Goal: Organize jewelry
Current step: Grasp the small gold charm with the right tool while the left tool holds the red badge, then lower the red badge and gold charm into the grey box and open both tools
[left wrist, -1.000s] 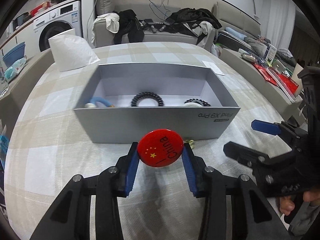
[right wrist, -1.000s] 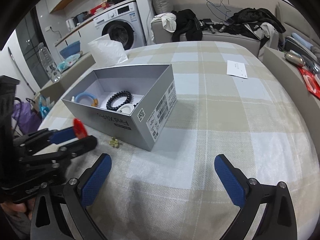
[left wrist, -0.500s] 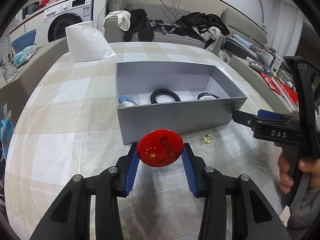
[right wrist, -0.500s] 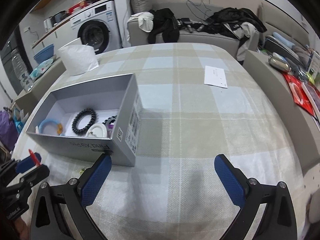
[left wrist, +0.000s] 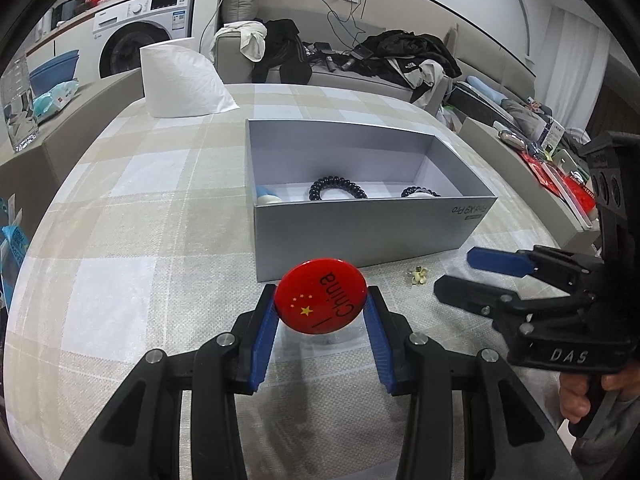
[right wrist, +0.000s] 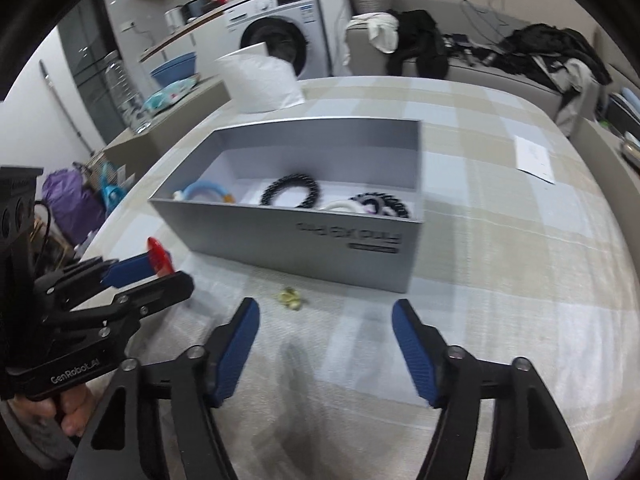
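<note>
Left wrist view: the left tongs (left wrist: 321,312) clamp a red badge (left wrist: 320,296) just near of the grey box (left wrist: 360,240) on the checked tabletop (left wrist: 120,248).

Right wrist view: the right tongs (right wrist: 326,344) gape wide, empty, a small gold trinket (right wrist: 290,298) lying just beyond them, near the box.

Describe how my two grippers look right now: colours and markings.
Both are black, angular linkages with silver bolts and ribbed blue pads. The right gripper reads "DAS" on its body; the left gripper reads "GenRobot.AI". A bare hand grips the right handle.
</note>
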Tool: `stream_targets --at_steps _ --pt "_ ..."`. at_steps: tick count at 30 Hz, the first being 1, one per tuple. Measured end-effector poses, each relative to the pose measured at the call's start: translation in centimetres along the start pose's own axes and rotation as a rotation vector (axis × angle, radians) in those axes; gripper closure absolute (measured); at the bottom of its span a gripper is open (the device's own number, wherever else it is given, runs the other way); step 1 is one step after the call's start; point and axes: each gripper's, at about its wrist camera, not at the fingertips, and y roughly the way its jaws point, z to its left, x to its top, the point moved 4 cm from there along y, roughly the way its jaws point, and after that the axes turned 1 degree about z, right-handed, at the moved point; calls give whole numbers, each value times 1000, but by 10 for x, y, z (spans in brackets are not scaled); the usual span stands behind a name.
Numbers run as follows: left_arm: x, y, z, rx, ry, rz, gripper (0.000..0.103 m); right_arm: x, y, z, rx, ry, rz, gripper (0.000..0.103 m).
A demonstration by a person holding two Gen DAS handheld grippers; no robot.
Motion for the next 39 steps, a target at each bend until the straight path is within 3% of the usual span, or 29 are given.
stream_targets --at_steps 5,14,17,25,39 --pt "-1 1 3 3 -8 2 66 -1 15 18 36 -72 39 57" --pt "0 2 6 12 -14 5 66 5 27 30 -51 -188 34 78" --pt "0 2 6 14 -13 5 66 5 27 32 -52 -204 26 89" --pt "1 -2 -1 11 6 -8 66 0 15 29 -22 -191 5 90" --pt "17 -24 -11 21 35 -94 66 9 -41 12 37 -96 -170 90"
